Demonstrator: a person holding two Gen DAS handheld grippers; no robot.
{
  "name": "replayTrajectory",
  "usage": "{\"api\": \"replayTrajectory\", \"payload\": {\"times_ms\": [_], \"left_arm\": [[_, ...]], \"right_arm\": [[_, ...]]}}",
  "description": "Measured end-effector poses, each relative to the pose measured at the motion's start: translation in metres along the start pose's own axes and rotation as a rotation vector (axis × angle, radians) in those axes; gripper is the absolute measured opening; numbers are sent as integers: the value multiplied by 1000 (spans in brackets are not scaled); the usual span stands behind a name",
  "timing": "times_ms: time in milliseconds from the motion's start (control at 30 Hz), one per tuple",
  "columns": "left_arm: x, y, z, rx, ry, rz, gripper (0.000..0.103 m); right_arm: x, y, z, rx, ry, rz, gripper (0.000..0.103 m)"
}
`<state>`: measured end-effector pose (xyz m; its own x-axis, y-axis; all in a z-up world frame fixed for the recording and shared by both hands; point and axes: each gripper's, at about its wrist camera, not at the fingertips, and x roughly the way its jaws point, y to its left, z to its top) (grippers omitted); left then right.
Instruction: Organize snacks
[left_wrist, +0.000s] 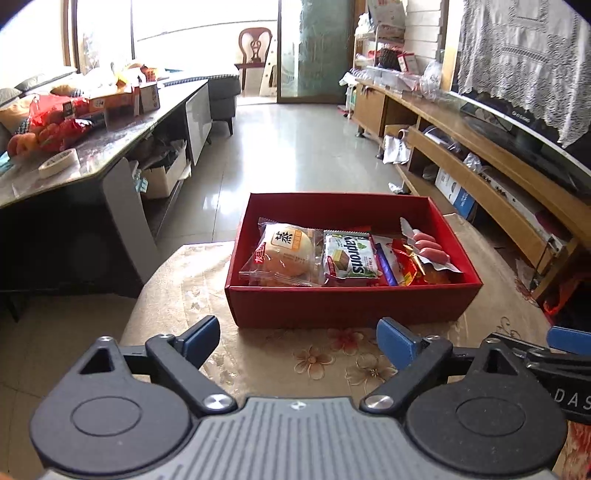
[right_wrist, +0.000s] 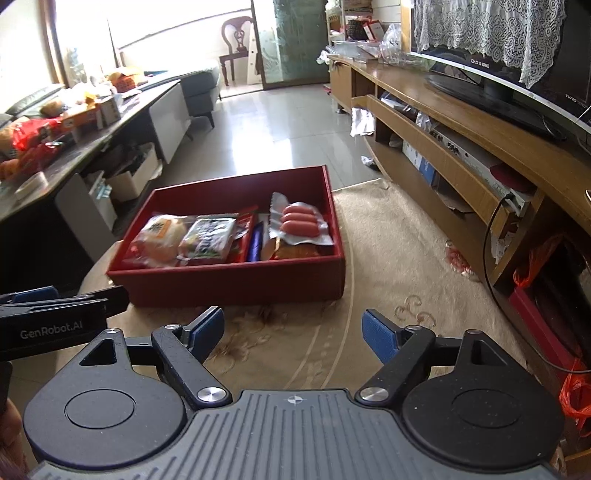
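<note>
A red box (left_wrist: 343, 306) (right_wrist: 236, 282) stands on a round table with a beige floral cloth (left_wrist: 207, 280) (right_wrist: 388, 236). Inside it lie a wrapped bun (left_wrist: 284, 251) (right_wrist: 162, 236), a green wafer pack (left_wrist: 351, 258) (right_wrist: 210, 236), a red-and-blue packet (left_wrist: 388, 258) (right_wrist: 255, 240) and a pack of small sausages (left_wrist: 430, 247) (right_wrist: 301, 221). My left gripper (left_wrist: 299, 341) hangs open in front of the box, nothing between its blue pads. My right gripper (right_wrist: 293, 334) is open and empty too, near the box's front right corner. Each gripper shows at the edge of the other's view.
A long dark table (left_wrist: 110, 147) (right_wrist: 92, 140) at the left carries fruit, boxes and a tape roll (left_wrist: 59, 162). A wooden TV cabinet (left_wrist: 480, 147) (right_wrist: 461, 122) with a television runs along the right. Tiled floor (left_wrist: 295, 147) lies beyond the round table.
</note>
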<state>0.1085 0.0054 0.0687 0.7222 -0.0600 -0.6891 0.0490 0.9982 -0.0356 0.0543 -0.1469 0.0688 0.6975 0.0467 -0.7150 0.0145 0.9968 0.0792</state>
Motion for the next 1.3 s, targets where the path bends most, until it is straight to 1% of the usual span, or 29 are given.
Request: {"api": "replayTrajectory", "payload": {"times_ms": [133, 267, 533, 633, 800, 1033, 1133, 1300], "left_arm": [[-13, 1, -6, 4, -13, -12, 90], [-21, 2, -10, 5, -24, -47, 91], [-25, 3, -11, 15, -25, -81, 91], [-23, 6, -11, -8, -11, -94, 91], [-23, 7, -11, -25, -18, -88, 91], [-21, 12, -14, -74, -20, -116, 91], [-22, 12, -15, -75, -49, -107, 91], [-22, 10, -15, -61, -62, -93, 91]], "right_arm": [[-8, 3, -7, -13, -11, 6, 87], [-14, 4, -10, -22, -23, 7, 87], [-17, 6, -11, -39, -42, -7, 87], [-16, 7, -12, -42, -40, -6, 87], [-15, 11, -14, -63, -36, -7, 87], [-14, 13, -13, -78, -33, -3, 87], [-14, 12, -13, -79, -33, -2, 87], [-13, 14, -13, -84, -27, -4, 87]]}}
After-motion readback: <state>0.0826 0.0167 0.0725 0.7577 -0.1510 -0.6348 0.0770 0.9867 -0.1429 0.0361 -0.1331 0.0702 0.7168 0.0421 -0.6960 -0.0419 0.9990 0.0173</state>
